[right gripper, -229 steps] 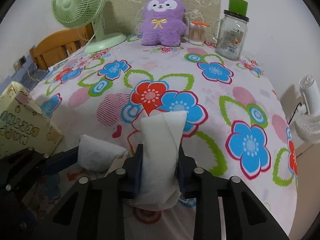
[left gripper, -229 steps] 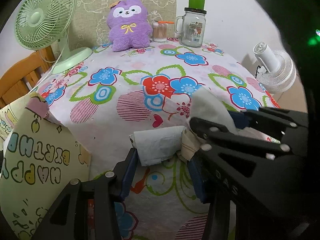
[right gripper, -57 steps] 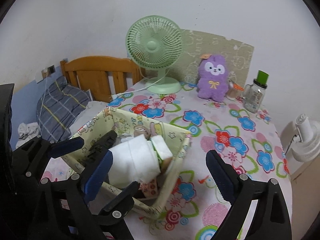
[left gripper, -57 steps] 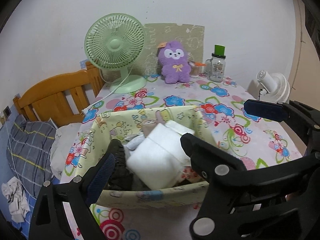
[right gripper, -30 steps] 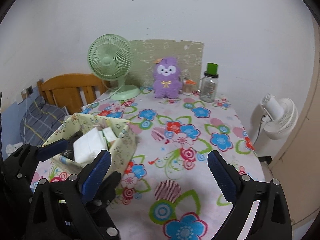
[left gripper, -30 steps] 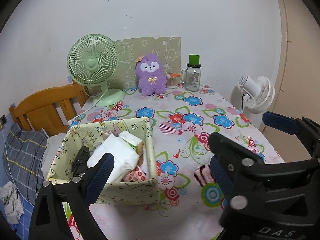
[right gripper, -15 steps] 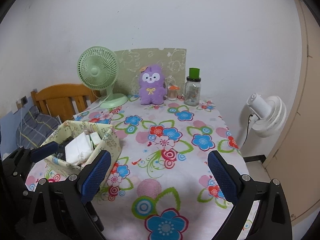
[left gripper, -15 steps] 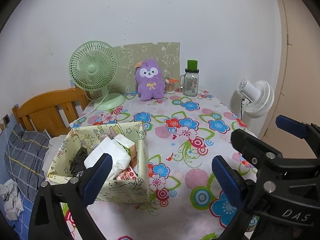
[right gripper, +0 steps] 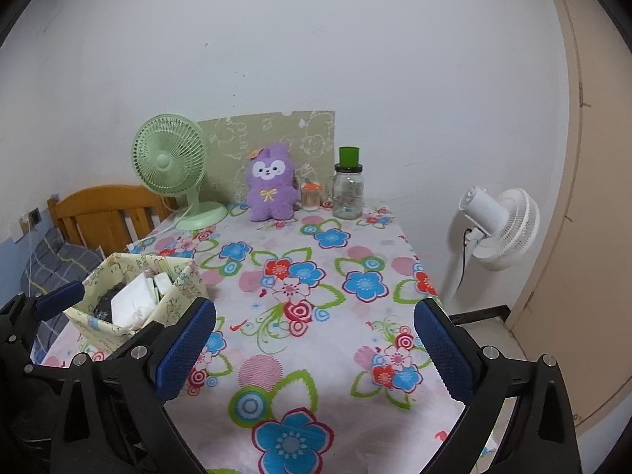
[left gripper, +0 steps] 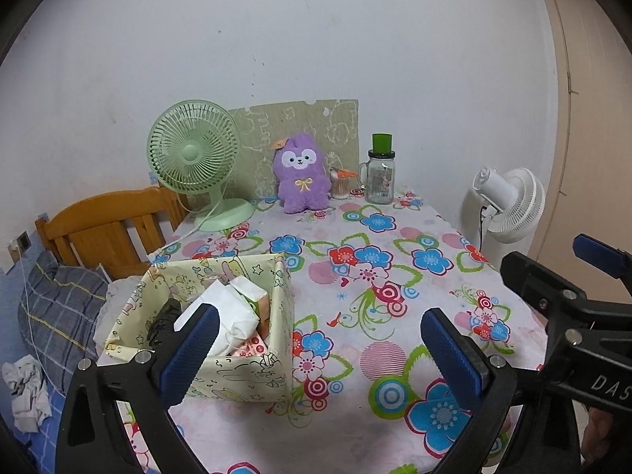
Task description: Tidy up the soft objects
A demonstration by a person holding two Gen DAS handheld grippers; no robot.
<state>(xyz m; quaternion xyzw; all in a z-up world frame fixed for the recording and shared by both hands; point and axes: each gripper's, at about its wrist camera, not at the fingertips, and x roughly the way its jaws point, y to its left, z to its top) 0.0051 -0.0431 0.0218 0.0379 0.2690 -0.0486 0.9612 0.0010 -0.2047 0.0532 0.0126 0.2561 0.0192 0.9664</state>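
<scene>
A table (right gripper: 300, 359) covered by a flowered cloth is seen, its middle and near part bare. At its left edge a pale yellow fabric box (left gripper: 237, 371) is set, packed with white folded soft items (left gripper: 225, 308) and something dark. Along the far edge a green fan (left gripper: 193, 158), a purple plush (left gripper: 302, 175) and a glass jar (left gripper: 380, 181) are lined up. The left gripper (left gripper: 320, 351) and the right gripper (right gripper: 314, 343) are held spread wide and empty above the near edge.
</scene>
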